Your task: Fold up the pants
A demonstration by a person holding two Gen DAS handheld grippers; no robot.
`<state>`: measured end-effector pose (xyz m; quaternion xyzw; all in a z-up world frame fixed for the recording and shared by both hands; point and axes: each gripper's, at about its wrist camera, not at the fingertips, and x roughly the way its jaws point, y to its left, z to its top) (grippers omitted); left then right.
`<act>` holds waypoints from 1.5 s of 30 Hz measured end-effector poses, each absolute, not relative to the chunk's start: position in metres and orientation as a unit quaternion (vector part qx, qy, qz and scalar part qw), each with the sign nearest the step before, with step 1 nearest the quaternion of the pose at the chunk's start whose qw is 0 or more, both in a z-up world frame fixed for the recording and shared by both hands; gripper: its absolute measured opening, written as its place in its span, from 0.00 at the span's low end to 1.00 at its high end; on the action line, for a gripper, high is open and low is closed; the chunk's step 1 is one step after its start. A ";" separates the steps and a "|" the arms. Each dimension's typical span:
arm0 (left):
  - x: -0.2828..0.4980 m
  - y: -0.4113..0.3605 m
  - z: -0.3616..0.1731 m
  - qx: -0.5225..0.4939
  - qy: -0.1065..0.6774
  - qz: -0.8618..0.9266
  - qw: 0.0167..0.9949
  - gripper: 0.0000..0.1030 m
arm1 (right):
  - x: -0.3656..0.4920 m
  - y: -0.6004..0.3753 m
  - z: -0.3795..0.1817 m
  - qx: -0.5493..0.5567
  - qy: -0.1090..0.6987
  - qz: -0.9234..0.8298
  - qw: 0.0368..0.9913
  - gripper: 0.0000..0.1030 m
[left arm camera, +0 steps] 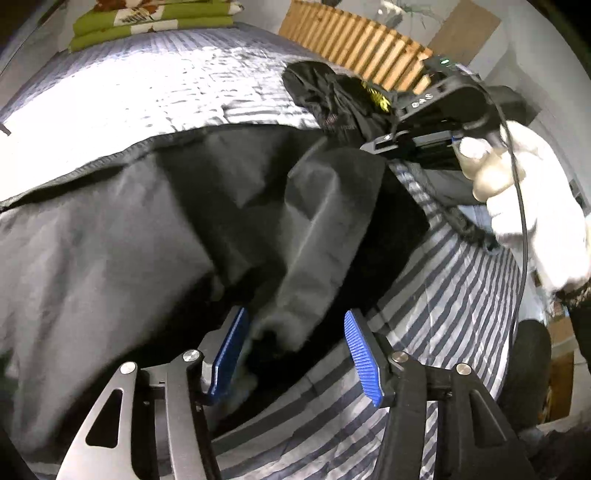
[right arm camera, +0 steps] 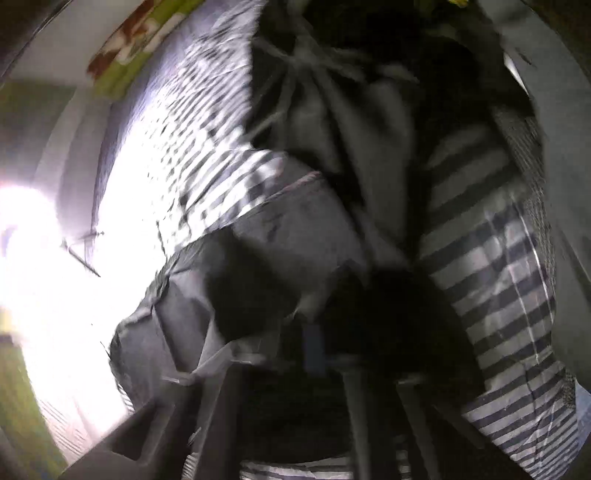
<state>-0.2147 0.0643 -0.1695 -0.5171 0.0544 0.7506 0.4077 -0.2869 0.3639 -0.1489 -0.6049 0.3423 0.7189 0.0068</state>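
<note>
Between the parted blue pads of the left gripper (left arm camera: 291,354), a bunched fold of dark pants (left arm camera: 147,221), unpinched.

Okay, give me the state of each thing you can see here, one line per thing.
pants: dark grey, spread crumpled on the bed, not yet folded.
left gripper: open, a fold of the pants between its fingers.
right gripper: shut, blurred.
striped sheet: wrinkled.
green bedding: folded, stacked.

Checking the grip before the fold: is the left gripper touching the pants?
Touching. In the left wrist view the pants cuff lies between the left gripper fingers, against the left pad; the right pad stands clear.
</note>
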 end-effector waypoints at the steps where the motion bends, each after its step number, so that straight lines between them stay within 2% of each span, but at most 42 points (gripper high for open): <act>1: -0.218 0.059 -0.167 -0.516 0.047 0.754 0.404 0.56 | -0.288 0.354 -0.134 -0.591 0.317 0.742 0.002 0.02; 4: -0.225 0.048 -0.159 -0.509 0.033 0.762 0.398 0.56 | -0.274 0.325 -0.052 -0.471 0.253 0.840 -0.089 0.02; 7: -0.224 0.046 -0.158 -0.508 0.035 0.764 0.396 0.56 | -0.232 0.313 0.000 -0.359 0.155 0.914 -0.107 0.02; 9: -0.223 0.049 -0.166 -0.518 0.041 0.757 0.396 0.56 | -0.218 0.321 -0.018 -0.370 0.143 0.912 -0.103 0.02; 13: -0.216 0.060 -0.184 -0.537 0.058 0.741 0.398 0.56 | -0.227 0.345 -0.132 -0.544 0.167 0.822 -0.029 0.02; 16: -0.210 0.062 -0.186 -0.533 0.069 0.741 0.401 0.56 | -0.219 0.356 -0.166 -0.580 0.165 0.797 0.000 0.02; 24: -0.210 0.051 -0.178 -0.529 0.063 0.744 0.404 0.50 | -0.194 0.376 -0.135 -0.529 0.277 0.802 -0.014 0.01; 26: -0.213 0.045 -0.171 -0.524 0.053 0.749 0.402 0.50 | -0.195 0.370 -0.144 -0.551 0.236 0.801 0.008 0.01; 29: -0.218 0.032 -0.159 -0.511 0.044 0.765 0.390 0.50 | -0.200 0.365 -0.168 -0.586 0.219 0.780 0.028 0.01; 32: -0.228 0.015 -0.151 -0.503 0.027 0.778 0.376 0.50 | -0.205 0.363 -0.171 -0.594 0.195 0.780 0.034 0.03; 35: -0.239 0.005 -0.164 -0.523 0.004 0.769 0.367 0.50 | -0.195 0.363 -0.162 -0.593 0.178 0.785 0.032 0.04; 39: -0.224 0.010 -0.199 -0.539 0.064 0.764 0.348 0.49 | -0.190 0.373 -0.158 -0.605 0.126 0.784 0.068 0.04; 42: -0.204 0.007 -0.184 -0.524 0.093 0.767 0.358 0.49 | -0.181 0.369 -0.132 -0.562 0.086 0.817 0.101 0.04; 45: -0.203 -0.018 -0.156 -0.494 0.086 0.795 0.341 0.50 | -0.182 0.345 -0.106 -0.528 0.064 0.843 0.076 0.05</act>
